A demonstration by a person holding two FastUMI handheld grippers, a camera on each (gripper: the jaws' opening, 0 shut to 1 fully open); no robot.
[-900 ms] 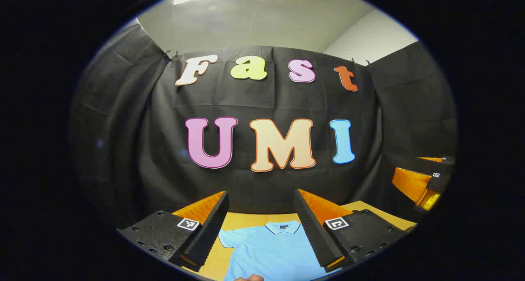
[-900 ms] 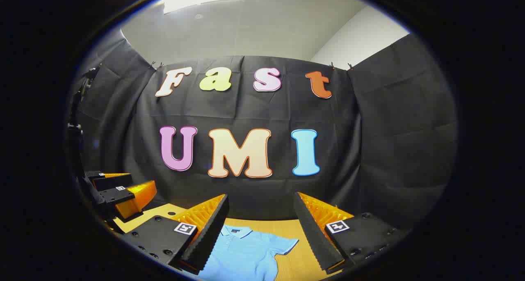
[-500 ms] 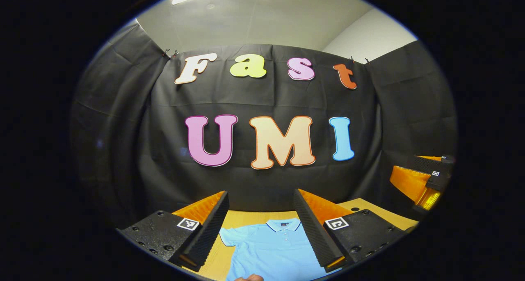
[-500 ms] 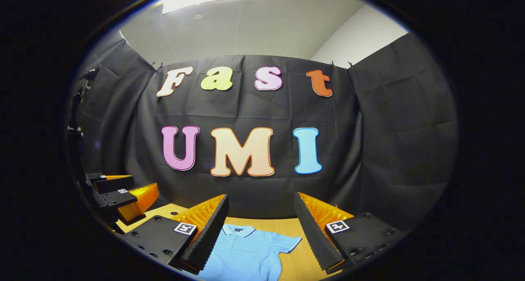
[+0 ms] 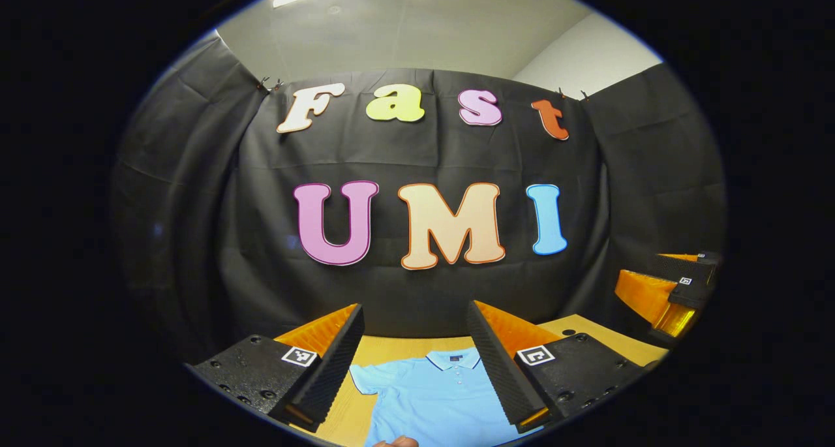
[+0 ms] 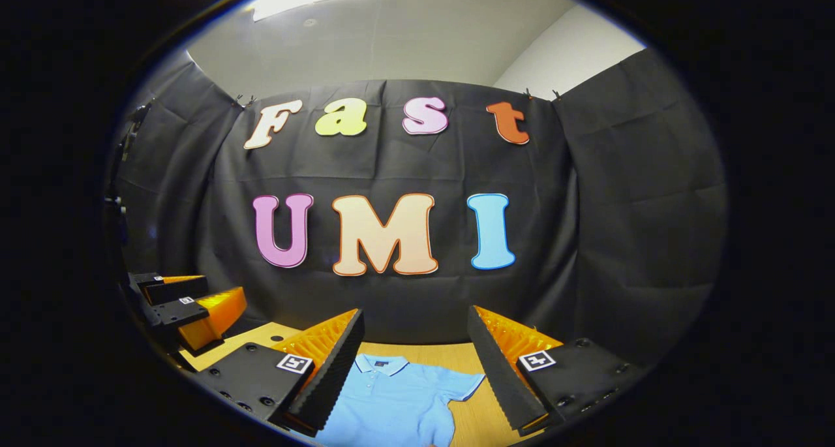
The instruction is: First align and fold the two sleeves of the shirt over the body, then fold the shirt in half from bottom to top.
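A light blue polo shirt (image 5: 434,391) lies flat on the wooden table (image 5: 385,350), collar toward the far wall, sleeves spread out. In the left gripper view my left gripper (image 5: 415,316) is open, held above the shirt with nothing between its fingers; the shirt's left sleeve (image 5: 365,376) shows beside the left finger. In the right gripper view the shirt (image 6: 391,401) shows again, its right sleeve (image 6: 460,387) near the right finger. My right gripper (image 6: 415,318) is open and holds nothing. Each gripper shows at the edge of the other's view.
Black cloth hangs close behind the table's far edge (image 6: 417,348). The other gripper shows at the right (image 5: 672,290) of the left gripper view and at the left (image 6: 186,303) of the right gripper view. A fingertip (image 5: 394,442) shows at the bottom edge.
Both views have tipped down slightly, so more of the shirt and table shows. Both grippers stay open.
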